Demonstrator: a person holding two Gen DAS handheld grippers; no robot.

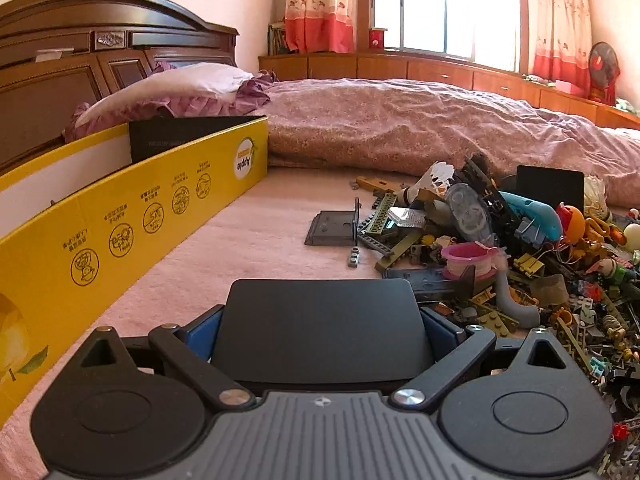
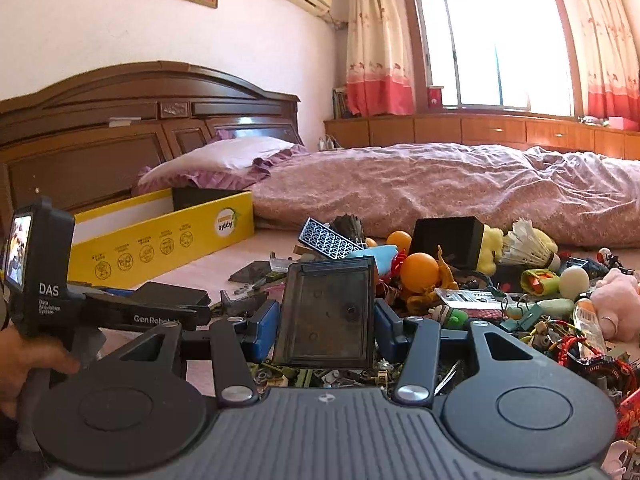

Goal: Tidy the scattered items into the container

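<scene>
A long yellow cardboard box point(image 1: 120, 216) lies open on the pink bedsheet at the left, also in the right wrist view point(image 2: 168, 240). My left gripper point(image 1: 322, 330) is shut on a flat black rectangular piece point(image 1: 320, 316), just right of the box wall. In the right wrist view the left gripper point(image 2: 176, 306) sits at the left in a person's hand point(image 2: 24, 360). My right gripper point(image 2: 326, 324) is shut on a smoky translucent plastic tray point(image 2: 326, 304), held upright above the toy pile point(image 2: 460, 292). The same pile of bricks, balls and shuttlecocks point(image 1: 500, 248) spreads to the right.
A rumpled pink quilt point(image 2: 440, 184) and a pillow point(image 2: 224, 160) lie behind the box and the pile. A dark wooden headboard point(image 2: 120, 120) stands at the back left. Low wooden cabinets point(image 2: 480, 128) run under the window. A grey plate point(image 1: 332, 228) lies on the sheet between box and pile.
</scene>
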